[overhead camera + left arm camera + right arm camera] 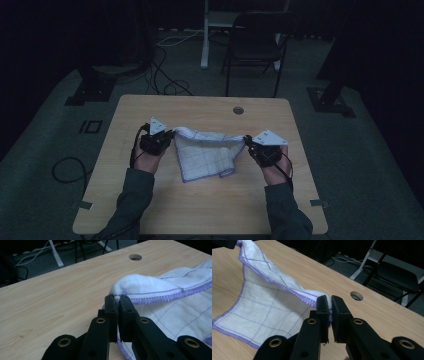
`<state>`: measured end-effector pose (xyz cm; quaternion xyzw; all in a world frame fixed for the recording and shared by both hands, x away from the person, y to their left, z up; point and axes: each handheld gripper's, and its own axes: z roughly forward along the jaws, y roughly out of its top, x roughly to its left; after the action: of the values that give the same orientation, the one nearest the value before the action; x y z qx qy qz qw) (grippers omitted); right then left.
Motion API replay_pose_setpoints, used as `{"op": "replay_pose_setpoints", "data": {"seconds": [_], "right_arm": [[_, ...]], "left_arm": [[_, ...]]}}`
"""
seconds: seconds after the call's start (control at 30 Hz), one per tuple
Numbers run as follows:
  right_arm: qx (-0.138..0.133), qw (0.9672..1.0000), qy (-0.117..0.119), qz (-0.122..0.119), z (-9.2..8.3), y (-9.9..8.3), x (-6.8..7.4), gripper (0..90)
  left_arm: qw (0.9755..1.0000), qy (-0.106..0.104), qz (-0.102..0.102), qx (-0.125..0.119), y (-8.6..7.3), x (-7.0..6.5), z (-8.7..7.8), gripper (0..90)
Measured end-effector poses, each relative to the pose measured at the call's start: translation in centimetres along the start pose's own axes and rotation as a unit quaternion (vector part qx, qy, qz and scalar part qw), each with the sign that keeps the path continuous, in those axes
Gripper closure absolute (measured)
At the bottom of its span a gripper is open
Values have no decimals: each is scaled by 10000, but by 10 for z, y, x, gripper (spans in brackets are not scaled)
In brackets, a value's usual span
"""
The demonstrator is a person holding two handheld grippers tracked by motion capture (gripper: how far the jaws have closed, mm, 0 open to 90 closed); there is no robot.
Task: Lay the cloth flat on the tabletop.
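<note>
I have the white cloth [205, 152] with the purple stitched border pinched at two corners, one in each gripper, and it hangs between them over the middle of the wooden table [210, 210]. My left gripper [117, 298] is clamped tight on a bunched corner, with just a nub of fabric poking past the tips. My right gripper [329, 300] is clenched on the opposite corner, and there too only a thin bit of hem sits between the jaws. The top edge sags between my hands, while the lower part of the cloth drapes down and its bottom edge rests on the tabletop. The main risk, as I judge it, is losing a corner: both holds are right at the edge of the fabric, so pulling my hands apart too hard to straighten the cloth could drag the hem out from one pair of jaws. If one side slips, the cloth will swing and crumple under the other hand. Lifting unevenly could also twist it, and the trailing edge might catch and fold under itself as I move it across the table.
</note>
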<state>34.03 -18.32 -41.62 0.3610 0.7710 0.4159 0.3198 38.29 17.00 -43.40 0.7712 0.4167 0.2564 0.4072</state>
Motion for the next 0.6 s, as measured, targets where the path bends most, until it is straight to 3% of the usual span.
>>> {"op": "replay_pose_setpoints", "data": {"seconds": [0.6], "right_arm": [[-174, 9996, -70, -186, -12, 25, -6, 859]], "left_arm": [[9997, 105, 169, -170, 20, -1, -15, 870]]}}
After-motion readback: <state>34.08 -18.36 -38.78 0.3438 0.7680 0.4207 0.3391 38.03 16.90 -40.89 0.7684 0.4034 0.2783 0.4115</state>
